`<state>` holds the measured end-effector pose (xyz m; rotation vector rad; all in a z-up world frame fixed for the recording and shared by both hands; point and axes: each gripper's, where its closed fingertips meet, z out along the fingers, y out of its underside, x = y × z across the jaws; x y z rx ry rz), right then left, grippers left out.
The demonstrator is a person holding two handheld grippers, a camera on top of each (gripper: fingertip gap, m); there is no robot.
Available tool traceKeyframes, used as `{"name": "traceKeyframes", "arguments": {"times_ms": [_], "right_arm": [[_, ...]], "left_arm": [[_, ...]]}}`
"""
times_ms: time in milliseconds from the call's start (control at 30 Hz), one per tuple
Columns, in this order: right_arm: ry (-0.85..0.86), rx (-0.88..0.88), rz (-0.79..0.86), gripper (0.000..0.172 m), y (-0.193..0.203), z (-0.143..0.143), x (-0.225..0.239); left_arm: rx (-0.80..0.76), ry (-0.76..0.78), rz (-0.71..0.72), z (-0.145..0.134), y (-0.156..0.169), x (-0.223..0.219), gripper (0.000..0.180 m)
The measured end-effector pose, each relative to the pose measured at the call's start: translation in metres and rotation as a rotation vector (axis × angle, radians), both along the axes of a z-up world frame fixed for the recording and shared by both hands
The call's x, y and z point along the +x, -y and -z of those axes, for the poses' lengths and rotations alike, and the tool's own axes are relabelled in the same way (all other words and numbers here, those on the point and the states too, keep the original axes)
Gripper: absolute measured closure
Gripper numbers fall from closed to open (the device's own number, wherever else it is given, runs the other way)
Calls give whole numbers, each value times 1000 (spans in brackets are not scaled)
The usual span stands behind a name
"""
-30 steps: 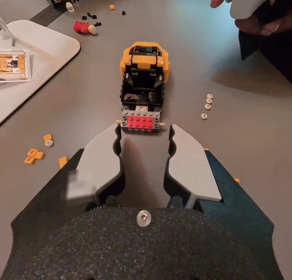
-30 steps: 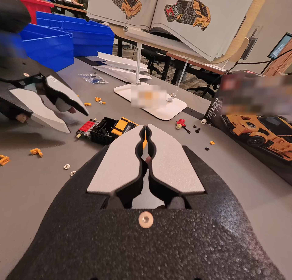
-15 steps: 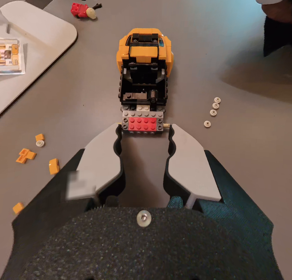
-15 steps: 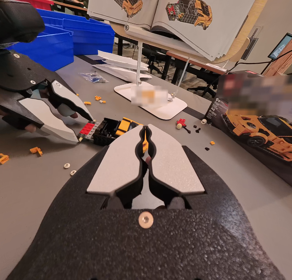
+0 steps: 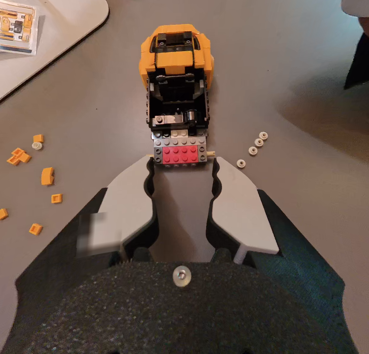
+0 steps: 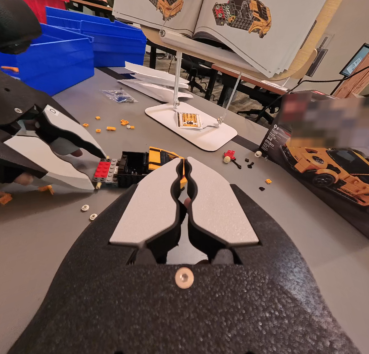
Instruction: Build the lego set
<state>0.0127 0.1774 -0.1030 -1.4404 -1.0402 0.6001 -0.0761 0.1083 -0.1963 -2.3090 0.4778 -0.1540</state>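
Tools first: left tool (image 5: 182, 160) is spread wide, low over the grey counter (image 5: 279, 184), tips flanking the rear end of a partly built orange and black brick car (image 5: 175, 81). Rear block w/ red studded plate (image 5: 179, 154) sits just between the fingertips (image 5: 218, 161); left tip looks right against the grey corner brick, right tip just beside the tan axle pin (image 5: 211, 153) w/ a visible gap, so nothing is clamped. Right view confirms: both fingers either side of the red end, not pressing together.

Right tool (image 6: 184, 160) is pressed together, pads meeting along their wavy edges, nothing seen pinched between them. It hangs above the counter near the car's orange nose, not touching it.

Around left tool: four small white round studs (image 5: 252, 150) in a line to the right, loose orange bits (image 5: 48, 175) scattered to the left.

Farther off: white stand base (image 6: 199, 132) w/ a sticker sheet (image 6: 188, 121) on it, open instruction booklet (image 6: 219, 15) up on the stand, small red and cream minifig parts (image 6: 228, 156), car box (image 6: 329, 164) at right, blue bins (image 6: 69, 55) at back left, torn white bags (image 6: 155, 81).
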Motion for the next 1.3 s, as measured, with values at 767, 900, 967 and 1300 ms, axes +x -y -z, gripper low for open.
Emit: {"name": "traceKeyframes", "arguments": {"times_ms": [767, 900, 967, 1300], "right_arm": [[16, -23, -20, 171, 3, 4, -2], [24, -38, -48, 172, 6, 7, -4], [66, -29, -115, 172, 15, 9, -7], [708, -107, -594, 170, 78, 85, -6]], "left_arm": [[490, 331, 34, -96, -6, -43, 180], [503, 347, -7, -96, -9, -53, 180], [489, 344, -6, -91, -9, -52, 180], [443, 308, 48, -82, -7, -38, 180]]}}
